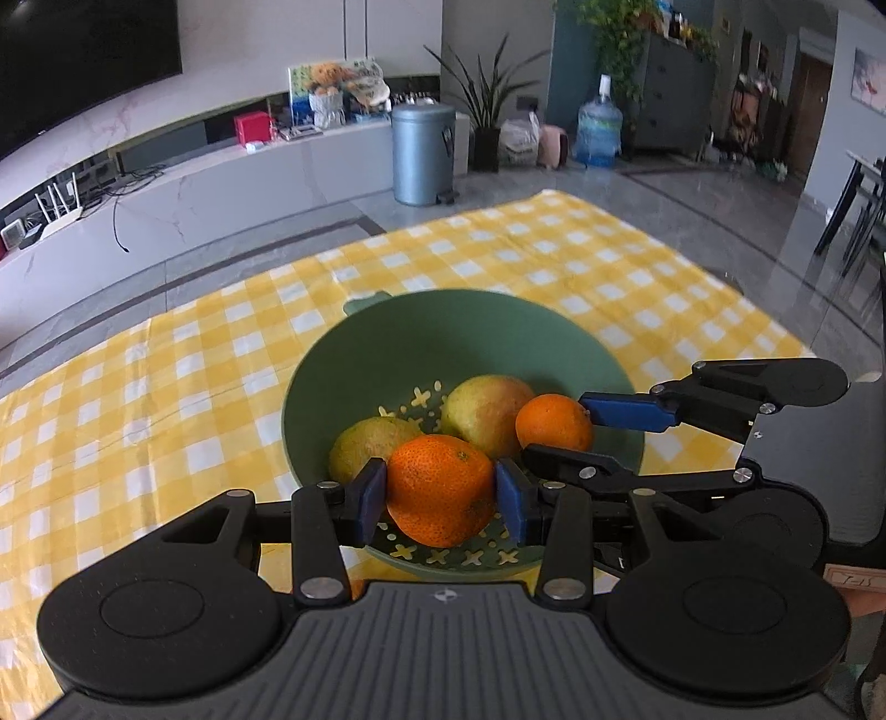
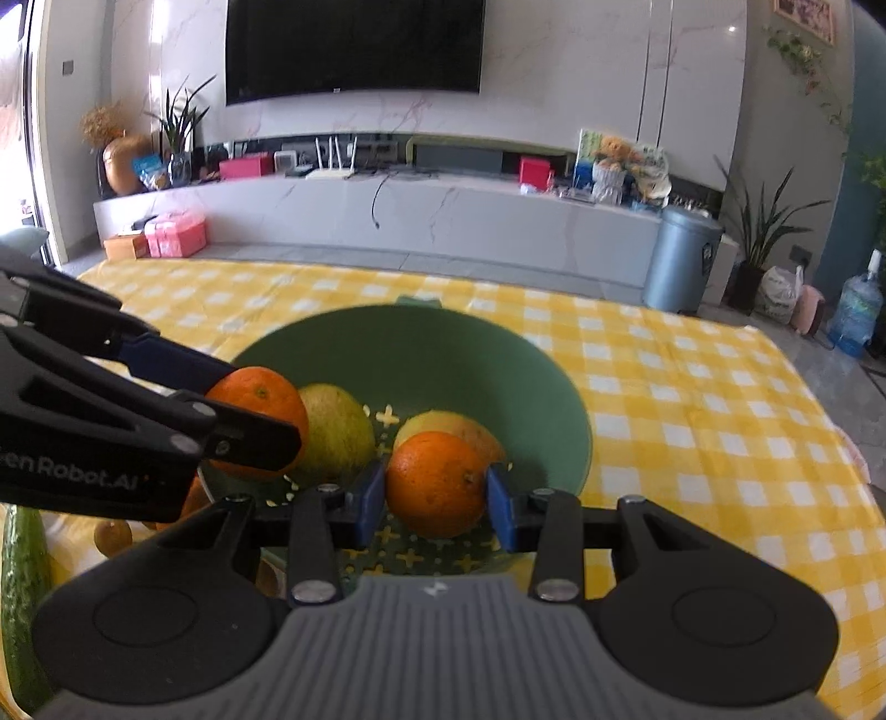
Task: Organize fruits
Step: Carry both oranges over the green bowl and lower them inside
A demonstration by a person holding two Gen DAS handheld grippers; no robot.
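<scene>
The bench (image 1: 554, 249) is covered with a yellow-and-white checked cloth. Behind it stand a white marble-look media unit (image 2: 443, 216), a wall-mounted black screen (image 2: 354, 44), a grey pedal bin (image 1: 423, 152), potted plants and a water bottle (image 1: 599, 130) on a grey tiled floor.

A green perforated bowl (image 1: 421, 332) rests on the cloth. Its base has cross-shaped holes. Two yellow-green fruits lie inside it: one to the left (image 1: 368, 443), one behind (image 1: 487, 410), with a gap between them.

The left gripper (image 1: 440, 495) points down over the near rim of the bowl. Its blue fingers (image 1: 370, 501) are clamped on a large orange (image 1: 440, 487), one pad on each side. The fruit hangs above the bowl's near edge.

The right gripper (image 2: 434, 498) enters the bowl from the right in the left wrist view, also angled downward. Its fingers (image 2: 501, 512) are clamped on a smaller orange (image 2: 434, 482), just beside the rear yellow-green fruit.

A green cucumber (image 2: 22, 598) and a small brown fruit (image 2: 113, 536) lie on the cloth at the lower left of the right wrist view, outside the bowl.
</scene>
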